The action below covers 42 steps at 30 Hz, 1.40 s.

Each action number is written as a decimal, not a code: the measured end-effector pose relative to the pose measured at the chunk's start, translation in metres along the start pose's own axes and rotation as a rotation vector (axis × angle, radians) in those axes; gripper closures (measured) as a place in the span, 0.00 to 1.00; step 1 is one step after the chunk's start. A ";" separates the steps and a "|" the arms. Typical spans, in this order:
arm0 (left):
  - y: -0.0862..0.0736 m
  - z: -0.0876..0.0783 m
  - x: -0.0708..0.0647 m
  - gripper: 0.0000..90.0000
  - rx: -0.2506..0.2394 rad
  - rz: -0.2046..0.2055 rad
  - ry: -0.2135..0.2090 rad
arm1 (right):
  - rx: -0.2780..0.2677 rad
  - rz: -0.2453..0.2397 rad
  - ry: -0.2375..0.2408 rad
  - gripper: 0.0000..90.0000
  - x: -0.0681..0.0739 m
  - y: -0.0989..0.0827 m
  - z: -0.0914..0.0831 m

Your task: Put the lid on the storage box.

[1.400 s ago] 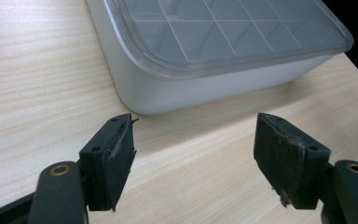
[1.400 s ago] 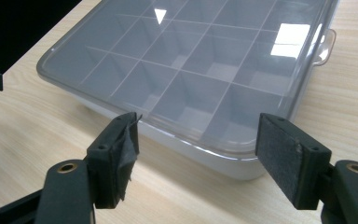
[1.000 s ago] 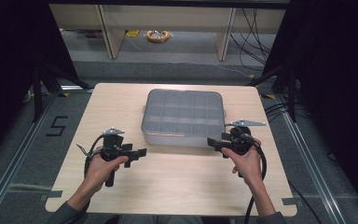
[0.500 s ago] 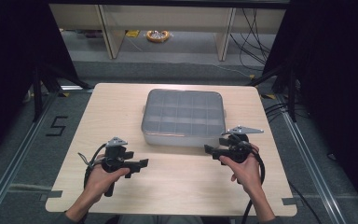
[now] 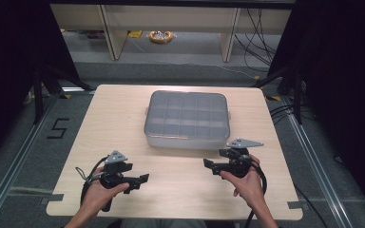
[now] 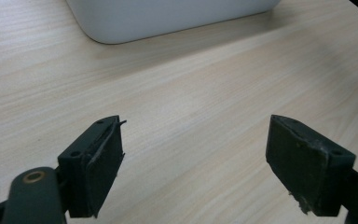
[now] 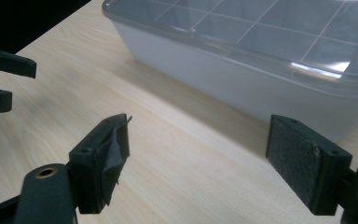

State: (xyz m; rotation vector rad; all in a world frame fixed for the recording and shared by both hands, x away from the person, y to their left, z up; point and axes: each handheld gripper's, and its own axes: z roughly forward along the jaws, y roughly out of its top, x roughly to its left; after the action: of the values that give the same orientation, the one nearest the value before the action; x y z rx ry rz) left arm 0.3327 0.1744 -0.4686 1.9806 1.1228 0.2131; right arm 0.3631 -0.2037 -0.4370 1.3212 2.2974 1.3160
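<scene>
A grey plastic compartment box (image 5: 187, 118) with a clear closed lid sits in the middle of the light wooden table (image 5: 114, 114). My left gripper (image 5: 142, 179) is near the front left, jaws pointing right, open and holding nothing. My right gripper (image 5: 210, 165) is at the front right, just in front of the box's near right corner, jaws pointing left, open and holding nothing. In the left gripper view the gripper (image 6: 196, 135) looks over bare wood toward the box's corner (image 6: 168, 16). From the right gripper view, that gripper (image 7: 198, 135) faces the box's side wall (image 7: 242, 79), with the other gripper (image 7: 2, 79) at far left.
Beyond the table's far edge are wooden shelf legs (image 5: 108, 33), a yellow object (image 5: 160, 36) on the floor and loose cables (image 5: 261, 28). A "5" (image 5: 58, 128) is marked on the floor at left. Dark curtains flank both sides.
Both hands have drawn back toward the table's near edge, away from the box. The jaws of both grippers stay open and the box has not moved.
</scene>
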 end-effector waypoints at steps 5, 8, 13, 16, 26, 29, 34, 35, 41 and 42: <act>-0.009 0.001 -0.005 0.20 -0.003 0.031 0.020 | 0.001 -0.019 0.009 0.23 0.005 -0.009 0.002; -0.014 -0.001 -0.008 0.20 0.002 0.048 0.015 | 0.006 -0.017 0.017 0.23 0.007 -0.015 0.003; -0.025 -0.003 -0.016 0.19 -0.001 0.075 0.023 | 0.011 -0.033 0.025 0.23 0.009 -0.024 0.004; -0.030 -0.004 -0.020 0.19 -0.008 0.089 0.022 | 0.022 -0.021 0.027 0.23 0.012 -0.028 0.002; -0.047 -0.009 -0.030 0.18 -0.012 0.125 0.028 | 0.027 -0.044 0.075 0.22 0.017 -0.047 0.001; -0.050 -0.011 -0.032 0.18 -0.020 0.130 0.028 | 0.031 -0.036 0.073 0.20 0.022 -0.053 -0.002; -0.055 -0.014 -0.033 0.17 -0.032 0.134 0.022 | 0.035 -0.064 0.080 0.18 0.025 -0.062 -0.005; -0.057 -0.014 -0.034 0.17 -0.031 0.115 0.020 | 0.051 -0.032 0.077 0.18 0.028 -0.064 -0.008; -0.062 -0.018 -0.038 0.17 0.002 0.145 0.030 | 0.050 -0.064 0.080 0.18 0.028 -0.075 -0.009; -0.063 -0.019 -0.040 0.17 0.003 0.136 0.013 | 0.059 -0.034 0.072 0.18 0.031 -0.077 -0.011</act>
State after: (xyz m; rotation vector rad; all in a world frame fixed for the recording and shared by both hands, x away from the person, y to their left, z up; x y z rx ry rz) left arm 0.2597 0.1705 -0.4935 2.0629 0.9976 0.2963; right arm 0.2921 -0.2024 -0.4815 1.2667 2.4137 1.3158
